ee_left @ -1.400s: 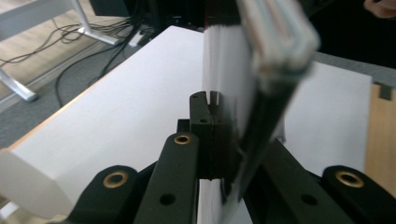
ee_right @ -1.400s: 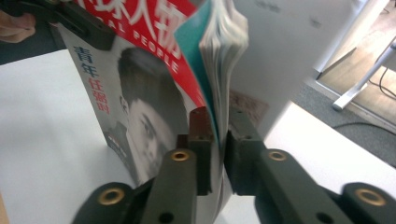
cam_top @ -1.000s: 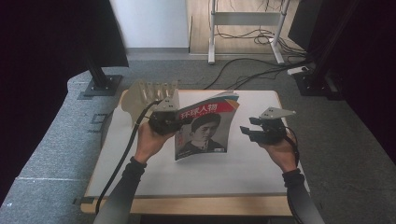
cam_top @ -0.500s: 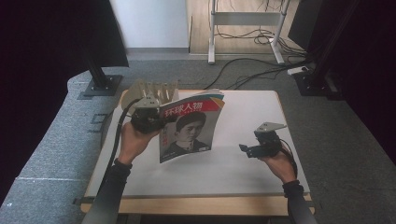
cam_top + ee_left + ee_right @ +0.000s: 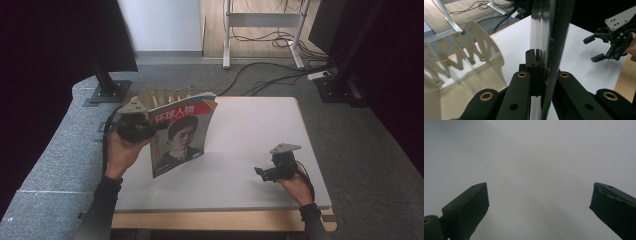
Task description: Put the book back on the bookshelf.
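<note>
White table (image 5: 250, 130) carries this: left gripper (image 5: 142, 131) clamps the magazine (image 5: 181, 137) upright near the slotted rack (image 5: 167, 93) at the far-left corner; slotting likely follows. Right gripper (image 5: 267, 172) hangs wide, empty.

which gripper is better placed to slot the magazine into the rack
Left, probably. The left gripper is shut on the magazine beside the rack; the right gripper is open, far across the table.

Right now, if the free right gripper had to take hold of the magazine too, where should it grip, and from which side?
Probably the free long edge of the magazine, approached from the person's right. The left gripper pinches the opposite edge, so the magazine stands upright with that side unobstructed. The right gripper is open, low over the table.
</note>
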